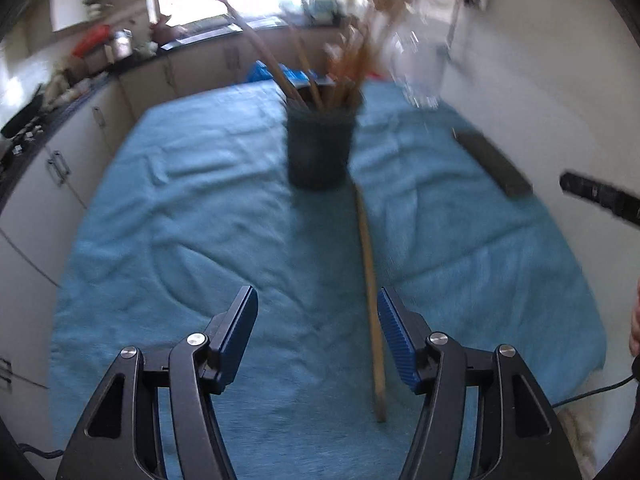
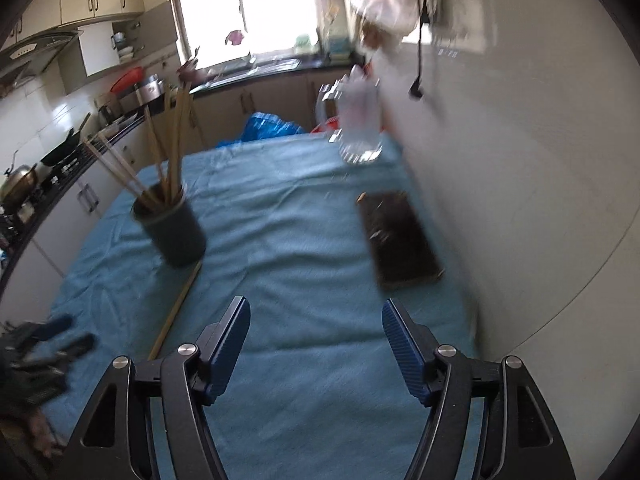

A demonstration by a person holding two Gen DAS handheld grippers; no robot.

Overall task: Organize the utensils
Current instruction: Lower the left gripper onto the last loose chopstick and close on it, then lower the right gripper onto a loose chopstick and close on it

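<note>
Both views motion-blurred; utensil heads in dark round holder [image 1: 320,148] indistinct. Long wooden stick [image 1: 372,304] lies on blue cloth [image 1: 180,220], running from holder toward left gripper [image 1: 318,334], just inside its right finger, untouched. Left gripper jaws apart, empty. Right gripper [image 2: 316,344] jaws wide, empty, above bare cloth.

Each tool [image 1: 318,336] — black arms, silver screws, ribbed blue pads [image 2: 406,354].

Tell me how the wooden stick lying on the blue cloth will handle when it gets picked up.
The stick looks like thin wood, so probably stiff and light. It is long and narrow, so gripped near one end it may swing or droop. Lying flat on the soft cloth, it seems unlikely to roll.
</note>
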